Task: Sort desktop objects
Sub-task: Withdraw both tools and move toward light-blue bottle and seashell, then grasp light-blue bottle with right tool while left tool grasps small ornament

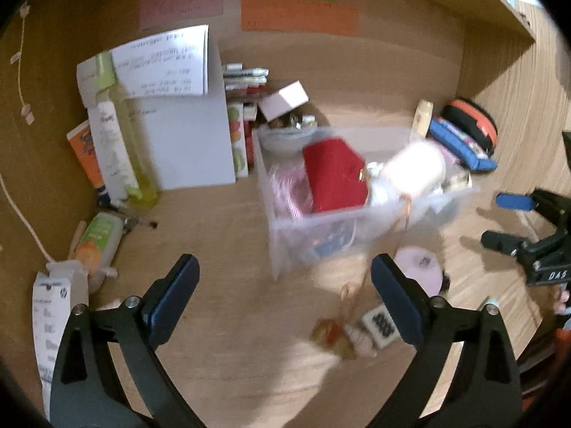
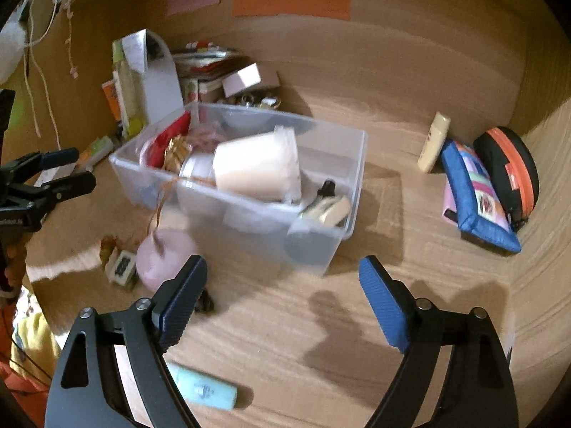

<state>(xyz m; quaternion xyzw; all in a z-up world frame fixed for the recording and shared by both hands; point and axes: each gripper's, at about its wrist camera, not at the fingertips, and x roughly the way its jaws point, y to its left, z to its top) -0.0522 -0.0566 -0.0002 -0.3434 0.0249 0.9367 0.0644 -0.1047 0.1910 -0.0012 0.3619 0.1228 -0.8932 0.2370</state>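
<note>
Clear bin (image 2: 342, 164): white cup (image 2: 257, 167) inside (lying sideways). Before it, left gripper (image 1: 285, 292) and right gripper (image 2: 282, 292), jaws wide, holding nothing.

I am looking into a home desk nook; wooden desk (image 2: 321, 321) with a wood back panel and side wall enclosing it; coloured paper notes (image 1: 299, 17) stuck on the panel; a clear bin (image 2: 342, 164) of odds and ends; toiletry bottles (image 1: 117, 142), stacked booklets (image 1: 244, 78), a pencil case (image 2: 474, 192) and printed receipts (image 1: 50, 324) lie about.
</note>
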